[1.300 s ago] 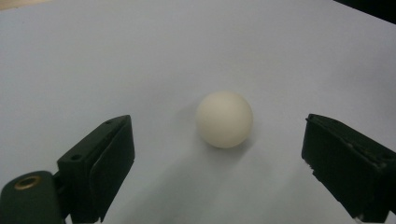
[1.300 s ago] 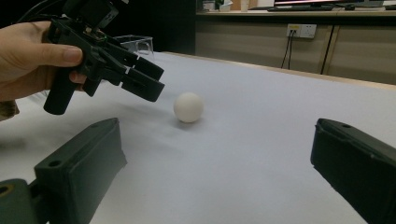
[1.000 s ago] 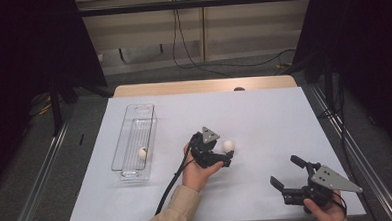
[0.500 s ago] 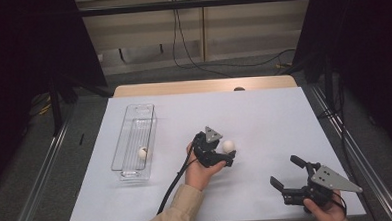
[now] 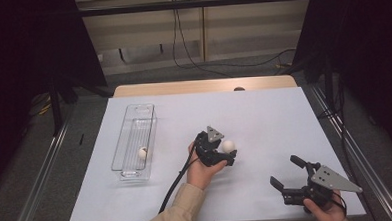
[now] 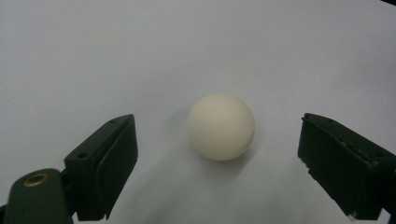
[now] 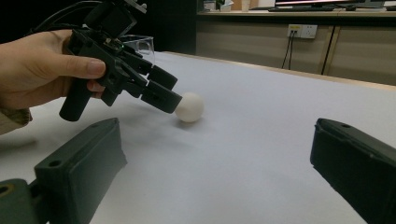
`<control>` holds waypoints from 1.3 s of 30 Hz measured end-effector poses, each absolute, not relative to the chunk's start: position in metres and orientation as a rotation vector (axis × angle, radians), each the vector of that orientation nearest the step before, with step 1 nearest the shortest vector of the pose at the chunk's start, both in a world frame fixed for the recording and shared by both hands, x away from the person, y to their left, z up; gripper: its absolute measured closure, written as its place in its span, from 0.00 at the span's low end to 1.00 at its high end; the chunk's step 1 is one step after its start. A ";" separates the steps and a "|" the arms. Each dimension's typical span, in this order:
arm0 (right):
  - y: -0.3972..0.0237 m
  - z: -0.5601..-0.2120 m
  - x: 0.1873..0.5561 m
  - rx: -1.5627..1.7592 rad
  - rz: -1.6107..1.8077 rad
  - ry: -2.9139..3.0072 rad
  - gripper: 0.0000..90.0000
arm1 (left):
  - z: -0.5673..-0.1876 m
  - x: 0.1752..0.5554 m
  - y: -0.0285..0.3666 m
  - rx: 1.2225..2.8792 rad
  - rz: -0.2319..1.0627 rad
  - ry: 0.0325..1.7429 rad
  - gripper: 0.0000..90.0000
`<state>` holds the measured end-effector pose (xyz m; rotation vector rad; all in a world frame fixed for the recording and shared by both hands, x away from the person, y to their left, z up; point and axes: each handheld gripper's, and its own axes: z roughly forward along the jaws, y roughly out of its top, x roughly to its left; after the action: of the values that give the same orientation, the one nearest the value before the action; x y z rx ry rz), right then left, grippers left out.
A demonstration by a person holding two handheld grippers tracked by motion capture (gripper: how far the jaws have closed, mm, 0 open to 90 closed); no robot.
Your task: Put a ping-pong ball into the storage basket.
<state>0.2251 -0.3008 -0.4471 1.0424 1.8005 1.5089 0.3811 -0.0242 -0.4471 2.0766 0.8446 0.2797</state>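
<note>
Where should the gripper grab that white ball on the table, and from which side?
Grip the white ball across its widest middle, from the person's side, as the left gripper already faces it. It's round and smooth, so pads off-centre would probably squirt it away. The jaws, just closing, flank it without touching.

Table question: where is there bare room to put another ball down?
Bare sheet lies between the clear tray and the left gripper, and across the far half behind the white ball. It is crowded by that ball and near the right gripper.
</note>
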 end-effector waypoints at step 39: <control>-0.302 -0.447 0.225 1.046 1.508 1.798 0.02 | -0.459 0.390 -0.032 2.127 0.262 0.828 0.36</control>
<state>0.2252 -0.3019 -0.4474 1.0457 1.7981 1.5076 0.3895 -0.0319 -0.4593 2.1273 0.8285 0.2624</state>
